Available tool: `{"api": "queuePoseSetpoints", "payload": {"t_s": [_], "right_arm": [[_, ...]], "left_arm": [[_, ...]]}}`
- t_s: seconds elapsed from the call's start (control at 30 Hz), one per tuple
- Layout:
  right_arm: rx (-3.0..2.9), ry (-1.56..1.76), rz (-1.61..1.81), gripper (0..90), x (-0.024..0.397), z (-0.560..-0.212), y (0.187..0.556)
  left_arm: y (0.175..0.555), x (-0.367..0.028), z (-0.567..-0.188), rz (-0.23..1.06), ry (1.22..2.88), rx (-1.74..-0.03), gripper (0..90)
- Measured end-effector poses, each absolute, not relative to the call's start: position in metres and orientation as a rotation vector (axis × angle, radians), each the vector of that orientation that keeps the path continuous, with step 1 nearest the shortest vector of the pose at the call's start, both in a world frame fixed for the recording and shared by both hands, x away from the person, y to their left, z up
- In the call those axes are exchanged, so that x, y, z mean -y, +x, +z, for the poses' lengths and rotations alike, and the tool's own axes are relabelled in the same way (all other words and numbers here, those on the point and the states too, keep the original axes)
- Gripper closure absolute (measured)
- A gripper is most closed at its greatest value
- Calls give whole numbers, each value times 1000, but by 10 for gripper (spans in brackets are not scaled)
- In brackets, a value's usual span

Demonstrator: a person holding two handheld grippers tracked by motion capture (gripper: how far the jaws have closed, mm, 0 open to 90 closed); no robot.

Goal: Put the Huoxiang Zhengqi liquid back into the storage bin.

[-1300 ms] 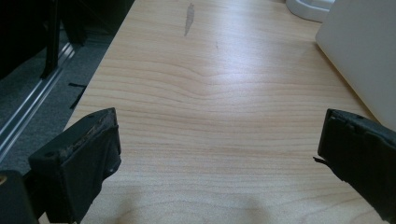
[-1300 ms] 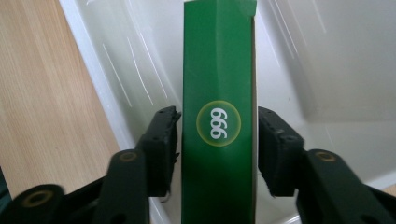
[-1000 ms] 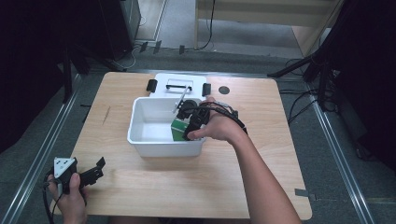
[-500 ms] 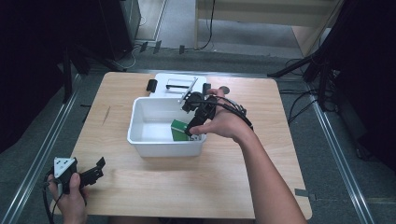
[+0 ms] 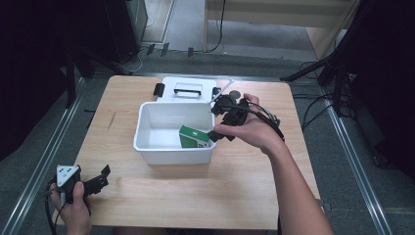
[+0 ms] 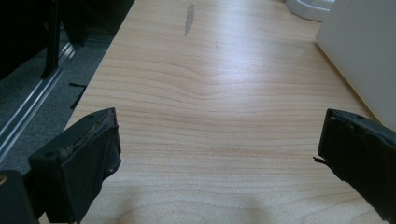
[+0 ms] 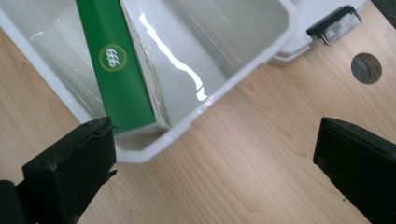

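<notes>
Placement of a box in a bin, seen at the moment of release. The green rectangular cardboard box (image 5: 194, 136) lies inside the white rectangular plastic bin (image 5: 147, 128), tilted against the bin's right wall at its near right corner; it probably leans because it was let go beside the wall rather than laid flat. In the right gripper view the box (image 7: 122, 70) lies well apart from both black pads, so nothing is gripped. The right gripper (image 5: 221, 123) hangs over the bin's right rim with its jaws spread wide and empty, having just been opening; the wide gap probably lets it lift away without catching the box. The left gripper (image 5: 98, 179) rests at the near left corner of the light wooden table (image 5: 244, 191), jaws apart with only bare tabletop between them, kept clear of the work. The bin's white flat lid with a black handle (image 5: 188, 90) lies just beyond the bin's far side, presumably set there for closing afterwards.
</notes>
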State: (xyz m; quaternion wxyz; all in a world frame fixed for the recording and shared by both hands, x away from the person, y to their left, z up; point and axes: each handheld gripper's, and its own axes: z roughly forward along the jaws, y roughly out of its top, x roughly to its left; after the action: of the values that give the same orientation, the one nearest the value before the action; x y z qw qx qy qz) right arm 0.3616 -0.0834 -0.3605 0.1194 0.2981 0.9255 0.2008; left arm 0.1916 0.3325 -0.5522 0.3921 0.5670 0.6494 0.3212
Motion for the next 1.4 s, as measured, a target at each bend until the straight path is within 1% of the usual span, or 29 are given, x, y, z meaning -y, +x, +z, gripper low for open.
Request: {"api": "queuePoseSetpoints", "payload": {"t_s": [0.2, 0.23, 0.27, 0.3, 0.33, 0.77, 0.83, 1.03, 1.13, 1.4], "right_arm": [[-2661, 949, 599, 0, 113, -372, 360], [-2661, 949, 599, 0, 113, -372, 360], [-2646, 975, 604, 0, 122, -377, 360], [-2646, 975, 604, 0, 122, -377, 360], [-2628, 995, 605, 0, 132, -382, 359], [-2543, 1107, 639, 0, 177, -408, 349], [-2511, 1134, 643, 0, 189, -418, 345], [-2454, 1189, 668, 0, 206, -431, 339], [-2424, 1215, 684, 0, 221, -443, 332], [-2361, 1284, 708, 0, 245, -465, 319]], "left_arm": [[192, -332, -552, 818, 1442, -1649, 0], [192, -332, -552, 818, 1442, -1649, 0], [191, -332, -552, 814, 1444, -1648, 0], [191, -332, -552, 814, 1444, -1648, 0], [191, -332, -552, 818, 1442, -1649, 0], [191, -332, -552, 816, 1443, -1649, 0], [191, -332, -552, 817, 1443, -1649, 0], [191, -332, -552, 819, 1442, -1649, 0], [191, -332, -552, 821, 1442, -1649, 0], [191, -332, -552, 824, 1446, -1647, 0]]}}
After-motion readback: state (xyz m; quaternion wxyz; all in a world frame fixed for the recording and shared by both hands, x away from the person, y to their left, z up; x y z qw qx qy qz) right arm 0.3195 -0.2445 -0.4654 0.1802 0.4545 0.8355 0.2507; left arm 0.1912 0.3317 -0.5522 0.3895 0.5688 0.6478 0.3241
